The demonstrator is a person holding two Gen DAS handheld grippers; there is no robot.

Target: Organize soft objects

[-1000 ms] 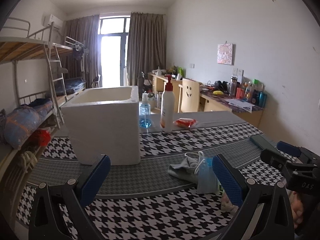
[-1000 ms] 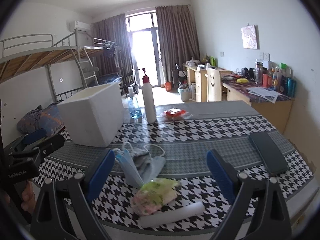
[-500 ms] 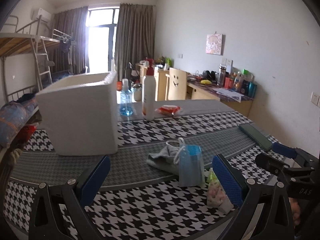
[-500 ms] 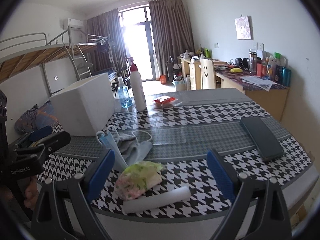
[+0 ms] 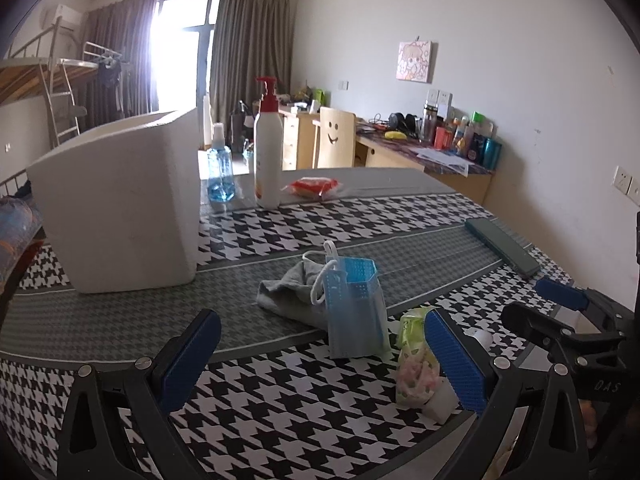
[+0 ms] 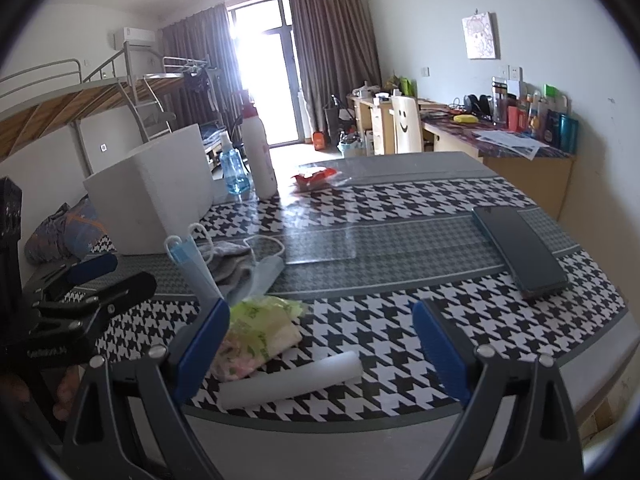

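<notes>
Left gripper [image 6: 92,276] body reads "DAS"; tissue pack [image 6: 260,332] print illegible.

White foam box [image 5: 116,208] interior hidden from both wrist views. Foam roll [image 5: 442,398] mostly behind left gripper's right finger [image 5: 456,360]. Tissue pack [image 6: 256,332] partly covered by right gripper's left finger [image 6: 202,342]. Pack print unreadable. Desk bottles [image 5: 466,138] too small to identify.

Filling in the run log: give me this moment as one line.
stage: approach | left gripper: open, empty | right gripper: open, empty | nearest: tissue pack, blue mask, grey cloth | foam box: untouched
</notes>
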